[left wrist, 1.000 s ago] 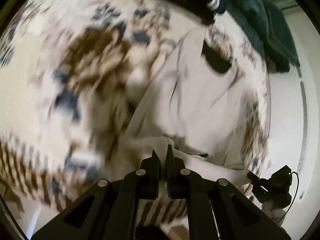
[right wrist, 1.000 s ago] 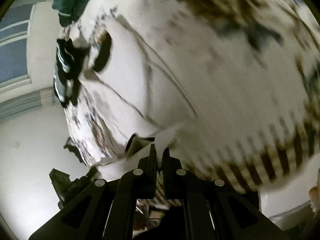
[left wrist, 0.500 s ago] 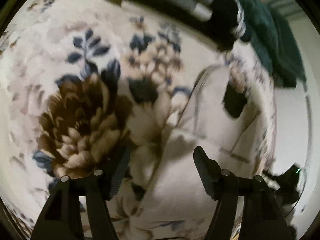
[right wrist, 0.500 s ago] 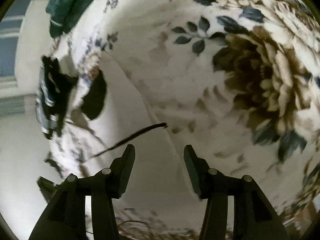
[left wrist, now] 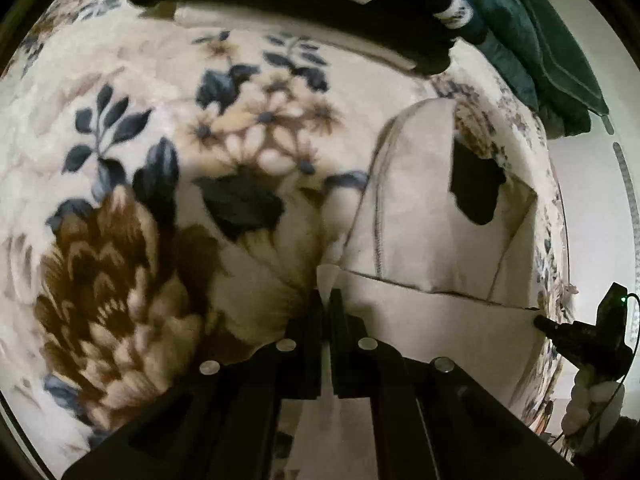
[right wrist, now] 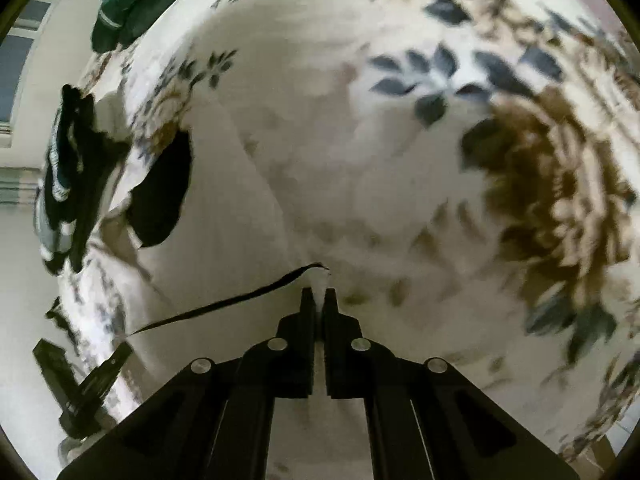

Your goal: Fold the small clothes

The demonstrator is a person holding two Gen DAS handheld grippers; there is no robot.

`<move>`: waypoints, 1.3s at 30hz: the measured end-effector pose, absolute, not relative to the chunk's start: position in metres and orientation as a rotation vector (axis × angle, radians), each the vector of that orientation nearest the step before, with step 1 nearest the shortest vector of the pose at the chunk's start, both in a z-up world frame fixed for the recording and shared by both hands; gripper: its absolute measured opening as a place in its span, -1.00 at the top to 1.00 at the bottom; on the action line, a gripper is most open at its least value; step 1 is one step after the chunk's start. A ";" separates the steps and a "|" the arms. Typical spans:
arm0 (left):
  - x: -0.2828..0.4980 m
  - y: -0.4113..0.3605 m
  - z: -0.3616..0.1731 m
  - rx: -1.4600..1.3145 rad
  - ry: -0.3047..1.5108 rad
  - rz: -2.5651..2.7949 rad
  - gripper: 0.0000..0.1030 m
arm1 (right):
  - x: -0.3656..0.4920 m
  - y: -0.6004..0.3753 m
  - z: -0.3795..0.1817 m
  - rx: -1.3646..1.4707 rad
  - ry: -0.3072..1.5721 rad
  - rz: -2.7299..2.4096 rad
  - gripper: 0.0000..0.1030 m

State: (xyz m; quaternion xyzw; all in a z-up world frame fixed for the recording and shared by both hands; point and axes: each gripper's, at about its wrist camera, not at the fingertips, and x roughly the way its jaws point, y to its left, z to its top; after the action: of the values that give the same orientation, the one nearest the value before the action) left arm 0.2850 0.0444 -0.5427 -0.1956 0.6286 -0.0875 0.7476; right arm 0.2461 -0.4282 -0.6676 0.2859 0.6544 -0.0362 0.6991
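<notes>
A pale cream garment (left wrist: 420,216) lies spread on a bed covered by a floral blanket (left wrist: 160,184) printed with big brown blooms and dark blue leaves. The garment sits toward the blanket's right side in the left wrist view, with a line of stitching running down it and a dark patch (left wrist: 476,188) near its far end. Its near part is folded over, the fold edge running across between the two tools.

The left gripper (left wrist: 327,294) has its jaws pressed together on a small peak of cream cloth at the garment's near left corner; the cloth sticks up just past the tips. The right gripper (right wrist: 319,292) likewise has its jaws closed tight on a pinch of the same pale cloth (right wrist: 224,240), at the corner where a thin dark edge (right wrist: 224,304) of the fold trails off to the left. Each tool can be seen from the other's camera, low at the edge of the bed.

At the far end of the bed a heap of black clothes (left wrist: 320,8) with a grey and white piece on top rests on the blanket, and just beside it lies a dark green bundle (left wrist: 536,48). In the right wrist view the black heap (right wrist: 68,176) and the green bundle (right wrist: 132,4) sit along the left edge, well apart from the pinched corner. Parts of the blanket are blurred.
</notes>
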 end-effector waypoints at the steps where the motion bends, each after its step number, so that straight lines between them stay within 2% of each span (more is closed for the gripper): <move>1: 0.286 0.046 -0.546 -0.438 1.393 -0.192 0.96 | 0.246 -0.428 -0.678 0.637 1.496 -0.079 0.94; 3: 0.291 0.048 -0.544 -0.470 1.439 -0.202 0.90 | 0.246 -0.433 -0.692 0.657 1.557 -0.067 0.89; 4: 0.294 0.046 -0.538 -0.459 1.443 -0.205 0.89 | 0.256 -0.437 -0.689 0.661 1.560 -0.068 0.81; 5: 0.297 0.044 -0.531 -0.433 1.435 -0.192 0.77 | 0.268 -0.426 -0.684 0.660 1.545 -0.073 0.75; 6: 0.301 0.042 -0.523 -0.413 1.415 -0.186 0.62 | 0.276 -0.430 -0.676 0.650 1.520 -0.084 0.52; 7: 0.308 0.038 -0.510 -0.401 1.372 -0.191 0.53 | 0.281 -0.432 -0.671 0.639 1.486 -0.096 0.37; 8: 0.314 0.035 -0.504 -0.394 1.345 -0.196 0.30 | 0.288 -0.433 -0.666 0.639 1.454 -0.091 0.20; 9: 0.322 0.031 -0.499 -0.382 1.319 -0.200 0.05 | 0.296 -0.432 -0.663 0.639 1.432 -0.077 0.18; 11: 0.345 0.012 -0.493 -0.309 1.255 -0.199 -0.12 | 0.321 -0.425 -0.668 0.636 1.414 -0.038 0.18; 16: 0.395 -0.026 -0.517 -0.124 1.241 -0.186 -0.12 | 0.405 -0.397 -0.688 0.588 1.402 0.024 0.18; 20: 0.425 -0.028 -0.546 -0.025 1.261 -0.096 -0.12 | 0.459 -0.376 -0.692 0.542 1.414 0.018 0.23; 22: 0.430 -0.020 -0.555 -0.036 1.278 -0.076 -0.12 | 0.473 -0.372 -0.692 0.495 1.422 -0.024 0.65; 23: 0.432 -0.014 -0.559 -0.052 1.285 -0.071 -0.16 | 0.476 -0.368 -0.695 0.478 1.432 -0.047 0.69; 28: 0.429 -0.010 -0.559 -0.036 1.283 -0.092 -0.16 | 0.485 -0.394 -0.739 0.466 1.490 -0.120 0.70; 32: 0.425 -0.006 -0.556 -0.056 1.291 -0.100 -0.16 | 0.477 -0.397 -0.738 0.480 1.506 -0.094 0.70; 35: 0.417 -0.003 -0.543 -0.161 1.300 -0.198 -0.12 | 0.481 -0.401 -0.727 0.547 1.503 0.006 0.63; 36: 0.413 -0.005 -0.537 -0.179 1.295 -0.242 -0.12 | 0.483 -0.401 -0.722 0.558 1.490 0.044 0.41; 37: 0.409 -0.007 -0.534 -0.181 1.289 -0.268 -0.12 | 0.486 -0.401 -0.717 0.554 1.469 0.075 0.11; 39: 0.402 -0.019 -0.528 -0.146 1.282 -0.336 -0.12 | 0.492 -0.397 -0.706 0.517 1.434 0.116 -0.15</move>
State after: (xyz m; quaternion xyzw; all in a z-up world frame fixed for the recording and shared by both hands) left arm 0.4016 -0.0190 -0.5278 -0.0676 0.5945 -0.1558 0.7859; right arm 0.4915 -0.3975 -0.7056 0.2343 0.6491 0.0527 0.7218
